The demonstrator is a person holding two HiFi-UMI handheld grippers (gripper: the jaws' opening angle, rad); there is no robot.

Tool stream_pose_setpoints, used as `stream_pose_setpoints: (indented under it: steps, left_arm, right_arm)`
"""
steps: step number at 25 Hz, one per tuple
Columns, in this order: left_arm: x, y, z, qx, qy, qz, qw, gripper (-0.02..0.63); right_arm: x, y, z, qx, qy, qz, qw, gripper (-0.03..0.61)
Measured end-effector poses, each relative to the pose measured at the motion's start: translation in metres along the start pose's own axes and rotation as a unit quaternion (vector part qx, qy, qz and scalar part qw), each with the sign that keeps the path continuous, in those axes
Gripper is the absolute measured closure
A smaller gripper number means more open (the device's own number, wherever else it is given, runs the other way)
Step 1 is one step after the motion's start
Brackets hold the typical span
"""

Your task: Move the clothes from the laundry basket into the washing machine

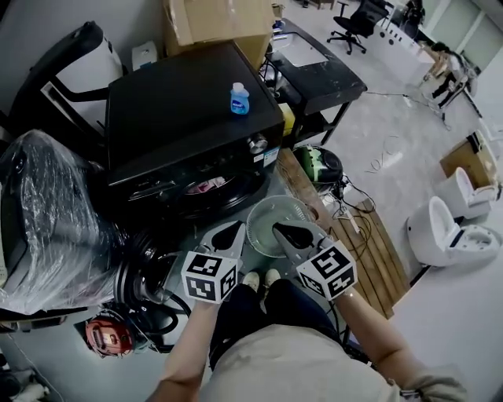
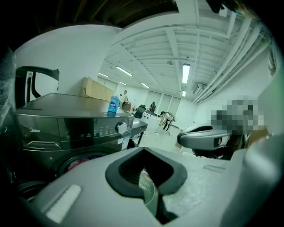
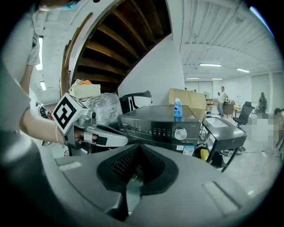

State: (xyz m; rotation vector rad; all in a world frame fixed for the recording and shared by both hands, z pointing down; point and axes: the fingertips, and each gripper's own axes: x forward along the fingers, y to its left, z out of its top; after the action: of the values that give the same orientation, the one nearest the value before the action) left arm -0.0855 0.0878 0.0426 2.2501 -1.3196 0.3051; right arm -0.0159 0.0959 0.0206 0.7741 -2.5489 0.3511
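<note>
The black front-loading washing machine [image 1: 189, 110] stands ahead of me, and pink clothing [image 1: 206, 187] shows in its drum opening. Its round door [image 1: 143, 273] hangs open at the lower left. A clear round laundry basket [image 1: 271, 210] sits on the floor before the machine, and I see no clothes in it. My left gripper [image 1: 234, 229] is at the basket's left rim with its jaws shut and empty. My right gripper [image 1: 281, 229] is over the basket's inside, also shut and empty. The right gripper view shows the left gripper [image 3: 102, 138] beside the machine [image 3: 164, 124].
A blue detergent bottle [image 1: 240, 99] stands on the machine's top. A plastic-wrapped bulk [image 1: 47, 220] is on the left, a cardboard box [image 1: 220, 23] behind, a black table [image 1: 314, 67] and a wooden pallet [image 1: 357, 239] on the right. White toilets [image 1: 448, 232] stand far right.
</note>
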Motion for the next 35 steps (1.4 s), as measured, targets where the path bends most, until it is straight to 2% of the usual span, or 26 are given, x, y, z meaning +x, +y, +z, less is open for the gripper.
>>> stream_pose_setpoints:
  steps: [3,8,15,27,35]
  left_arm:
    - [-0.007,-0.015,0.008,0.013,-0.011,-0.021,0.9996,0.612]
    - [-0.010,-0.029,0.012,0.035,-0.008,-0.028,0.9990,0.612]
    - [-0.006,-0.021,0.000,-0.003,0.010,-0.007,0.9999,0.612]
    - [0.000,-0.040,-0.001,0.000,0.018,-0.042,0.9990,0.612]
    - [-0.002,-0.048,-0.004,0.000,0.013,-0.054,0.9984,0.612]
  right_arm:
    - [-0.007,0.004,0.008,-0.003,-0.011,-0.002,1.000,0.552]
    - [-0.012,0.012,0.016,-0.012,-0.016,0.014,1.000,0.552]
    - [-0.008,0.013,0.008,-0.008,-0.009,0.017,1.000,0.553]
    - [-0.021,0.008,0.010,-0.012,0.003,0.013,1.000,0.554]
    - [-0.030,0.012,0.006,-0.062,0.037,0.034,0.997,0.554]
